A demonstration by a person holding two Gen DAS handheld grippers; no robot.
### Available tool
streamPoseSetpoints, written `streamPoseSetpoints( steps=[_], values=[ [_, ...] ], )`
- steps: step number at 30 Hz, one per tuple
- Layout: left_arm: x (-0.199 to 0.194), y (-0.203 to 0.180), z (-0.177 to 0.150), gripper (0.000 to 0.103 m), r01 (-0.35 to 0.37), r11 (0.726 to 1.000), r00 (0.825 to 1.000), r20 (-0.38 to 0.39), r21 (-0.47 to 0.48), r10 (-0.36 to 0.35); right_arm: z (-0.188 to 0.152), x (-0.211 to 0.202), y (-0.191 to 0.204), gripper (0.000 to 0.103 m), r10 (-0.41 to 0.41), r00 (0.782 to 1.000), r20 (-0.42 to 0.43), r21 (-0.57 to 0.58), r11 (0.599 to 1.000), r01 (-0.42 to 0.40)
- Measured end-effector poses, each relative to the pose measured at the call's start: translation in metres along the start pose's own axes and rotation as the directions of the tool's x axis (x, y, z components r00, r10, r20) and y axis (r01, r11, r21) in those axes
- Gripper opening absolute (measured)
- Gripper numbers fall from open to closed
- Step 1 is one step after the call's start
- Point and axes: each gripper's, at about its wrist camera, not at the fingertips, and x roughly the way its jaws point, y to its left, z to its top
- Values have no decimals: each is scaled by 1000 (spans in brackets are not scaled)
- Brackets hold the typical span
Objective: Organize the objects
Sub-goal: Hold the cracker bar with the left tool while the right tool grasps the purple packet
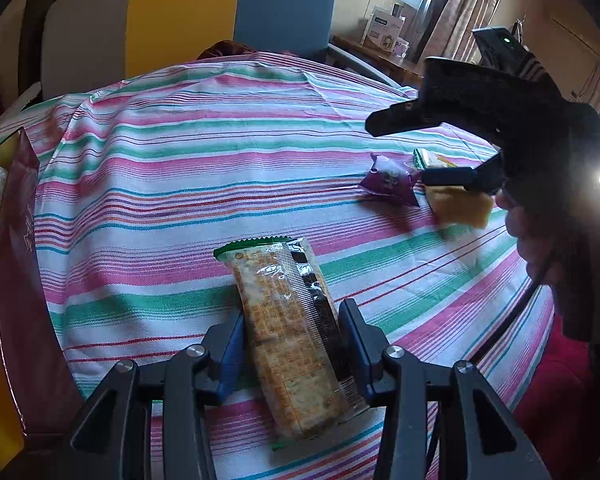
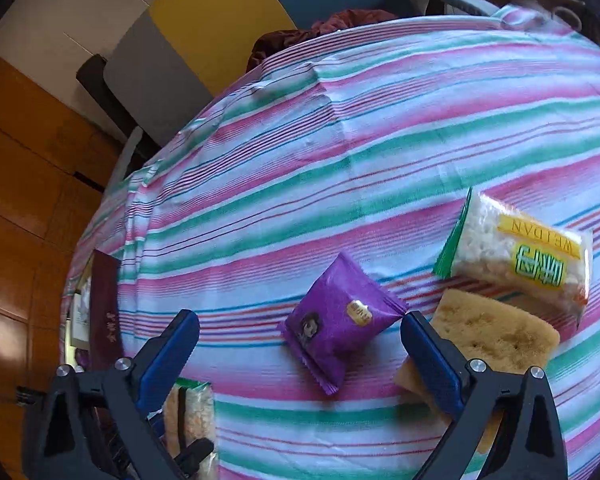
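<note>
Snack packets lie on the desk's striped tablecloth (image 1: 220, 128). A long cracker packet (image 1: 292, 332) sits clamped between the blue pads of the left gripper (image 1: 292, 344), its green-edged end reaching out ahead of the fingertips. The right gripper (image 2: 300, 340) stands wide, with nothing pressed by its pads; a purple candy packet (image 2: 340, 320) lies between its fingers, near the right-hand one. A yellow sponge (image 2: 496, 336) lies just outside that finger, and beyond the sponge a rice-puff packet (image 2: 520, 252). A dark red box (image 1: 24, 272) stands to the left gripper's left.
</note>
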Motion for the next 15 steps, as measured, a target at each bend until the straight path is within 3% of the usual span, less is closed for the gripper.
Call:
streamPoseSetpoints(
  steps=[3,9,15],
  values=[
    [0,1,0,46,4,1000,1000,-1,-2,-4,9,5,8,89,-58,998,20,-50,997,59],
    [-1,4,0,46,13,1000,1000,0,-6,-13,21,9,36,88,-88,995,44,-197,976,95],
    [-2,6,0,46,28,999,1000,-2,-15,-28,31,2,28,88,-101,994,42,-157,982,107]
  ],
)
